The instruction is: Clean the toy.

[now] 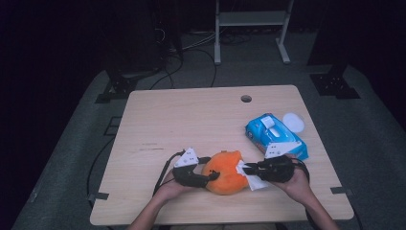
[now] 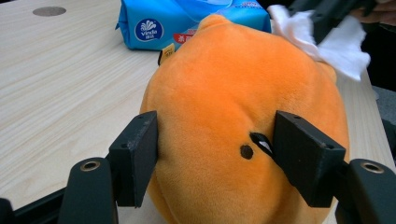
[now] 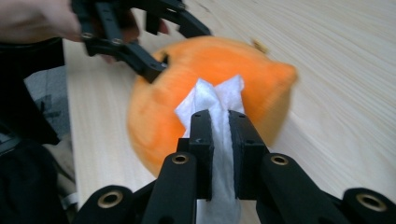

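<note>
An orange plush toy (image 1: 225, 172) lies near the front edge of the wooden table (image 1: 191, 120). My left gripper (image 1: 210, 176) is shut on the plush toy (image 2: 233, 116) from its left side, both pads pressing into the fabric. My right gripper (image 1: 245, 168) is shut on a white tissue (image 1: 253, 181) and holds it against the toy's right side. In the right gripper view the tissue (image 3: 217, 100) sticks out between the jaws and touches the plush toy (image 3: 215, 65). The left gripper (image 3: 159, 70) shows beyond it.
A blue pack of wet wipes (image 1: 275, 135) lies at the right of the table, with a round white lid (image 1: 293, 121) behind it. A cable hole (image 1: 246, 98) sits near the far edge. Beyond the table stands a white metal frame (image 1: 251, 24).
</note>
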The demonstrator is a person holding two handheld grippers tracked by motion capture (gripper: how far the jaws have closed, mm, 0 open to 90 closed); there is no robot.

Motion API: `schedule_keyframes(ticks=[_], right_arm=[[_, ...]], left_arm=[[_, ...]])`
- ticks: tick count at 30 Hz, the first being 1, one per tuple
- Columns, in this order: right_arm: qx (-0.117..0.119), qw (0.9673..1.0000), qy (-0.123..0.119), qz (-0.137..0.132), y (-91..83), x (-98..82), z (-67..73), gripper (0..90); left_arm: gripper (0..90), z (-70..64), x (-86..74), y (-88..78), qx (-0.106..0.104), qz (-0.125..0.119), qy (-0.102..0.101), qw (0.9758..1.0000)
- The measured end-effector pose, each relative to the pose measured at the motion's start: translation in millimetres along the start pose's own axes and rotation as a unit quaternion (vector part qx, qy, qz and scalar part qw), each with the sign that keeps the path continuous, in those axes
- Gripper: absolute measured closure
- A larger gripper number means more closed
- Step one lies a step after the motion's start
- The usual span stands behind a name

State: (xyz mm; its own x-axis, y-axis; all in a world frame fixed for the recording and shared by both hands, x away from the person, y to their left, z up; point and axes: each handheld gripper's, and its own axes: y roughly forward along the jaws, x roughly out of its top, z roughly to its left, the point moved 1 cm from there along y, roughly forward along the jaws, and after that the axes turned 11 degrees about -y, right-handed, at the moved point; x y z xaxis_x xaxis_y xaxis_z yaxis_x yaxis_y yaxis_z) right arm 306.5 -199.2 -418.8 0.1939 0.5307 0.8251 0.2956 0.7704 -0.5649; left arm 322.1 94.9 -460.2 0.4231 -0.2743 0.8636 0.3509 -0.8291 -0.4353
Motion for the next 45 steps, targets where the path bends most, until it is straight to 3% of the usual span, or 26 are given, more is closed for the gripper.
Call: schedule_keyframes(ticks=[3, 4, 6, 14, 21, 24, 29, 33, 37, 40, 41, 43, 45], right_arm=[[0.021, 0.9995, -0.025, -0.002, 8.2, 9.0, 13.2, 80.0], [0.016, 0.9991, -0.039, 0.003, 12.5, 11.7, 17.5, 80.0], [0.011, 0.9991, -0.04, 0.004, 13.1, 12.1, 17.2, 80.0], [-0.031, 0.9994, 0.014, -0.009, -1.1, -0.4, -5.8, 80.0], [-0.021, 0.9996, -0.015, -0.015, 5.4, 12.4, 8.1, 79.9], [-0.023, 0.9996, -0.005, -0.016, 3.9, 8.3, 2.5, 79.9], [-0.052, 0.9983, 0.023, -0.01, -5.7, -2.9, -11.7, 80.0], [-0.04, 0.9988, 0.019, -0.023, -1.7, 3.5, -7.5, 79.9], [-0.037, 0.9991, 0.011, -0.017, 2.5, 5.8, -4.0, 79.9], [-0.033, 0.9993, 0.009, -0.012, 2.3, 3.0, -3.1, 79.9], [-0.033, 0.9993, 0.01, -0.012, 1.8, 2.6, -2.9, 79.9], [-0.034, 0.9992, 0.013, -0.015, 0.8, 2.7, -3.5, 79.9], [-0.033, 0.9992, 0.008, -0.023, 0.7, 5.5, -0.8, 80.0]], left_arm=[[32.5, -3.0, 0.8, 1.7, 0.001, 0.001, 0.01, 1.0], [32.5, -3.5, 0.9, 1.9, 0.002, 0.001, 0.011, 0.9999], [32.8, -4.5, 1.1, 1.6, 0.003, 0.0, 0.013, 0.9999], [32.9, -13.7, 2.8, 3.6, -0.001, 0.0, 0.032, 0.9995], [32.9, -23.5, 3.9, 5.6, -0.002, 0.002, 0.062, 0.9981], [32.9, -23.8, 3.2, 4.9, -0.002, 0.001, 0.063, 0.998], [32.8, -27.0, 4.4, 6.2, -0.003, 0.001, 0.069, 0.9976], [32.8, -30.1, 4.5, 7.1, -0.003, 0.003, 0.08, 0.9968], [31.8, -29.7, 4.6, 5.0, -0.013, 0.003, 0.07, 0.9975], [23.6, -26.9, 10.8, 2.5, -0.044, -0.003, 0.012, 0.999], [24.3, -27.6, 11.3, 3.4, -0.04, -0.004, 0.011, 0.9991], [27.1, -31.9, 9.3, 6.9, -0.02, 0.002, 0.037, 0.9991], [28.7, -36.1, 8.4, 8.9, -0.02, -0.001, 0.043, 0.9989]])
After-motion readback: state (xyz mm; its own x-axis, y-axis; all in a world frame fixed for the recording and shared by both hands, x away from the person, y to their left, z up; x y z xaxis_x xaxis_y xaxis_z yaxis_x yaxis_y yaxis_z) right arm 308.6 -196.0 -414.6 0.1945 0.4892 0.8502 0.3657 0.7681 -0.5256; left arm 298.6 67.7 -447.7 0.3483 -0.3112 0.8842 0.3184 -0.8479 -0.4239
